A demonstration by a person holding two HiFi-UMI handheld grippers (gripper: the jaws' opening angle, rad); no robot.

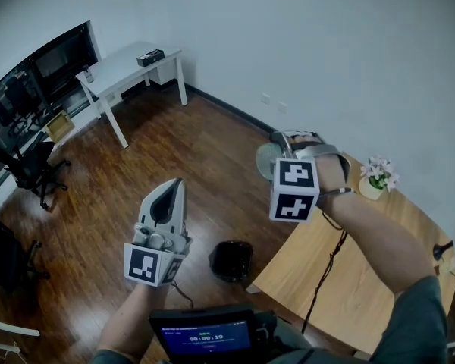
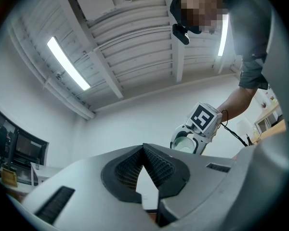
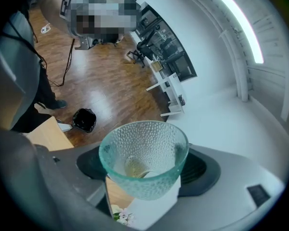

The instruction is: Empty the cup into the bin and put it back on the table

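Open wooden floor (image 1: 136,173) spreads beneath both grippers. The surface's (image 1: 349,271) corner edge lies below the right gripper (image 3: 144,170), and the bin (image 1: 232,260) stands on the floor just off that corner, below and to its left. Angled downward on an outstretched arm, the right gripper is clamped on the glass cup (image 3: 143,148). The left gripper (image 2: 143,150) points upward, jaws together, empty.

Held between the jaws of the right gripper (image 3: 145,172): dimpled clear glass cup (image 3: 144,143), over the floor left of light wooden table (image 1: 364,279). On the floor at the table's corner, right of the left gripper (image 1: 167,196): round black bin (image 1: 231,260). On the table's far edge: small flower pot (image 1: 375,180).
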